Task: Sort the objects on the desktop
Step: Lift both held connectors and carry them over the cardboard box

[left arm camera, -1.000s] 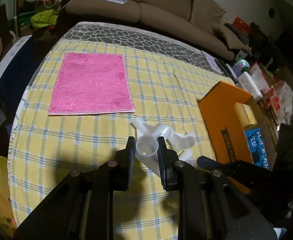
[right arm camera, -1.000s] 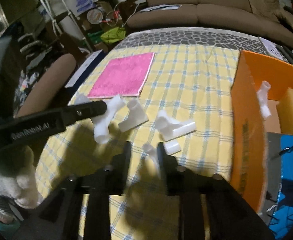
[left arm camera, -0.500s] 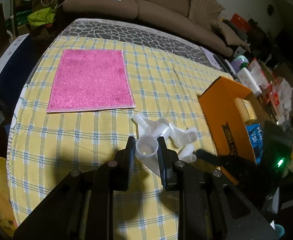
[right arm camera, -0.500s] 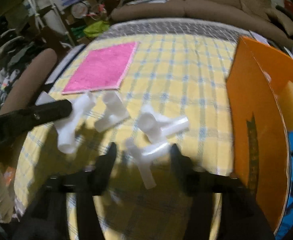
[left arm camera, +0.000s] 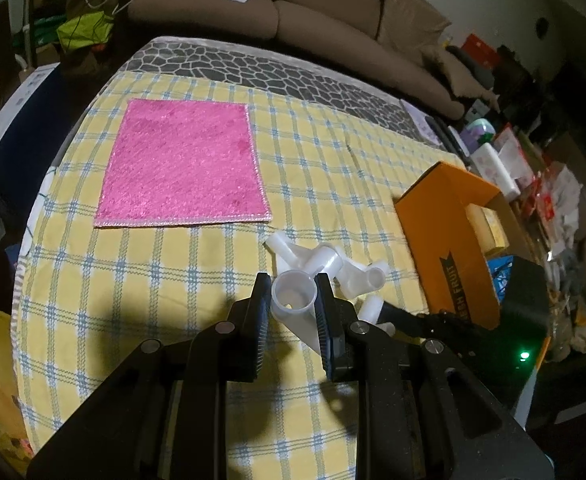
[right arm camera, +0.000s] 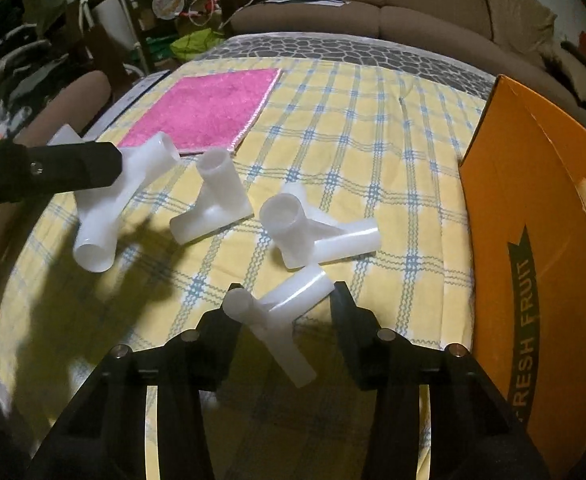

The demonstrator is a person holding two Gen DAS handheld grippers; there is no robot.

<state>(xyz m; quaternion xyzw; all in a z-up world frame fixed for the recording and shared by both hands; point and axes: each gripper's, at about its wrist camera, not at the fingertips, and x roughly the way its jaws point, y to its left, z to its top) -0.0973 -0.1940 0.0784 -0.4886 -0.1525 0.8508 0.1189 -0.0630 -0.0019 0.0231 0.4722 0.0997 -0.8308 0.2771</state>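
My left gripper (left arm camera: 293, 300) is shut on a white plastic pipe connector (left arm camera: 295, 294) and holds it above the yellow checked cloth; the same connector shows in the right wrist view (right arm camera: 105, 208), gripped by the black left finger (right arm camera: 53, 168). My right gripper (right arm camera: 283, 308) is open, its fingers on either side of another white connector (right arm camera: 281, 316) lying on the cloth. Two more connectors lie beyond it, one in the middle (right arm camera: 217, 204) and one to the right (right arm camera: 313, 232). A pink cloth mat (left arm camera: 181, 168) lies flat at the far left.
An orange cardboard box (right arm camera: 533, 240) marked FRESH FRUIT stands open at the right, also in the left wrist view (left arm camera: 449, 240). A brown sofa (left arm camera: 313, 12) runs behind the table. Clutter fills the floor at left and right of the table.
My right gripper has opened and moved down around a connector on the cloth. My left gripper keeps its hold on its connector and has barely shifted.
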